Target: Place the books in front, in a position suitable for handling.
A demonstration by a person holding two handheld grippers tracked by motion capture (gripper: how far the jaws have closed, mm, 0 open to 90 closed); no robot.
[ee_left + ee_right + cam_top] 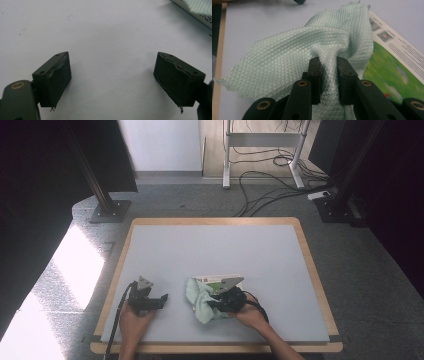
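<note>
While your right gripper (328, 75) is pinching a fold of the pale green, diamond-textured cloth (294, 65), its jaws are nearly closed, with only the gathered fabric between the pads. Gripping a bunched fold rather than a flat edge is giving you a firm hold, so the cloth is likely to follow the hand without slipping. In the high view the cloth (200, 297) is lying near the front of the grey bench (225, 250), draped partly over the flat printed packet with the green and white label (220, 281); the two are touching, and the cloth is covering the packet's near-left part. In the right gripper view the packet (394, 72) is showing just beside the jaws on the right. My judgement: you are wiping or drawing the cloth across the packet.

Your left gripper (145, 299) is resting on the bench to the left, apart from the cloth. Its jaws are standing wide apart and are holding nothing; bare bench surface is showing between its pads (58, 80). Keeping it parked there is leaving the working hand free of obstruction.
</note>
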